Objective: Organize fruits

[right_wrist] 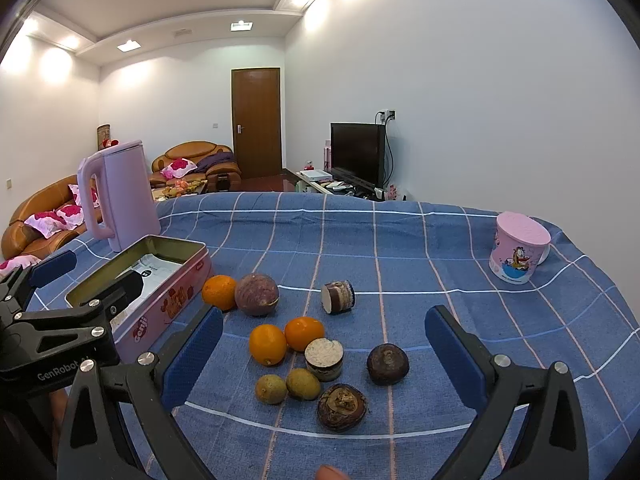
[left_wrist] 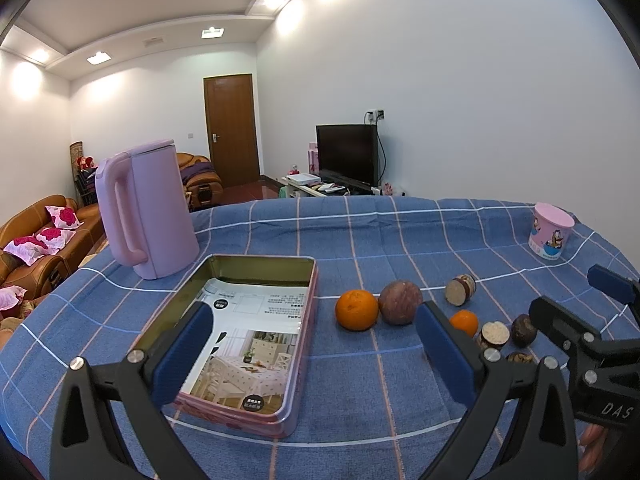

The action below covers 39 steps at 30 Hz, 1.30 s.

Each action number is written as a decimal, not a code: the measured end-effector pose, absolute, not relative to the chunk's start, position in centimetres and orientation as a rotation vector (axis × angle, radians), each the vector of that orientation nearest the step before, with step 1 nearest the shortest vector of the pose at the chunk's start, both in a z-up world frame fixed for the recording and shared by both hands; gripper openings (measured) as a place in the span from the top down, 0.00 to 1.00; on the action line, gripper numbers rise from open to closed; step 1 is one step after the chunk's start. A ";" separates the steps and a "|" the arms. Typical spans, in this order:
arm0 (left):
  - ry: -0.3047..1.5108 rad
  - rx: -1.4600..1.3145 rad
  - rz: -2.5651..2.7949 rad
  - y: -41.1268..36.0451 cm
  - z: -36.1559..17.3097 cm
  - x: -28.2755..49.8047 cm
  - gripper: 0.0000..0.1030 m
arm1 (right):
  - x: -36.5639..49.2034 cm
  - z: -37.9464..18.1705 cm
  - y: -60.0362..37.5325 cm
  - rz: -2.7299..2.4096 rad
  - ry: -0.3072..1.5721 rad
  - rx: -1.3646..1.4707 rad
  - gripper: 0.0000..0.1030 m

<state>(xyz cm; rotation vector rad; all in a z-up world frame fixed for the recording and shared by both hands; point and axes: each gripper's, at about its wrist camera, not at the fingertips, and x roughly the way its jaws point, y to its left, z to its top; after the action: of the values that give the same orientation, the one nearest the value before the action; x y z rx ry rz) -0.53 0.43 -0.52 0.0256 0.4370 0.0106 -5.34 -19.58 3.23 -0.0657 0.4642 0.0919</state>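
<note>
An open pink tin box (left_wrist: 256, 276) (right_wrist: 172, 296) lies on the blue checked tablecloth (right_wrist: 400, 248) with a printed leaflet inside. Just right of it sit an orange (left_wrist: 356, 309) (right_wrist: 219, 292) and a purple passion fruit (left_wrist: 400, 302) (right_wrist: 256, 294). Two more oranges (right_wrist: 267, 344), two small yellow-green fruits (right_wrist: 271, 389), dark round fruits (right_wrist: 387, 363) and cut brown pieces (right_wrist: 338, 296) lie nearer. My left gripper (left_wrist: 320, 356) hovers open over the tin's near right corner. My right gripper (right_wrist: 324, 360) hangs open above the fruit cluster. Neither holds anything.
A pink kettle (left_wrist: 148, 208) (right_wrist: 120, 196) stands behind the tin at the left. A pink cartoon cup (left_wrist: 551, 230) (right_wrist: 518, 252) stands at the far right of the table. Beyond the table are sofas, a door and a television.
</note>
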 end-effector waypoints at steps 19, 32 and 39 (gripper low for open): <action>0.455 0.032 0.004 -0.1 -1.2 -0.1 0.00 | -5.2 2.9 -20.0 0.089 0.479 -0.074 0.01; 0.539 0.019 -0.081 -1.8 -3.3 0.7 0.00 | -4.2 0.4 -22.8 0.075 0.620 -0.090 0.13; 0.562 0.008 -0.118 -2.1 -3.6 0.7 0.01 | -3.6 -1.5 -21.9 0.163 0.732 -0.123 0.34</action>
<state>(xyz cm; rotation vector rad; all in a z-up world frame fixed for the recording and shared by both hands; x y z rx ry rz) 0.75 -2.10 -3.57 0.0084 0.5622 -0.1176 -3.64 -21.88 -1.48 -0.1226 0.7317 0.1634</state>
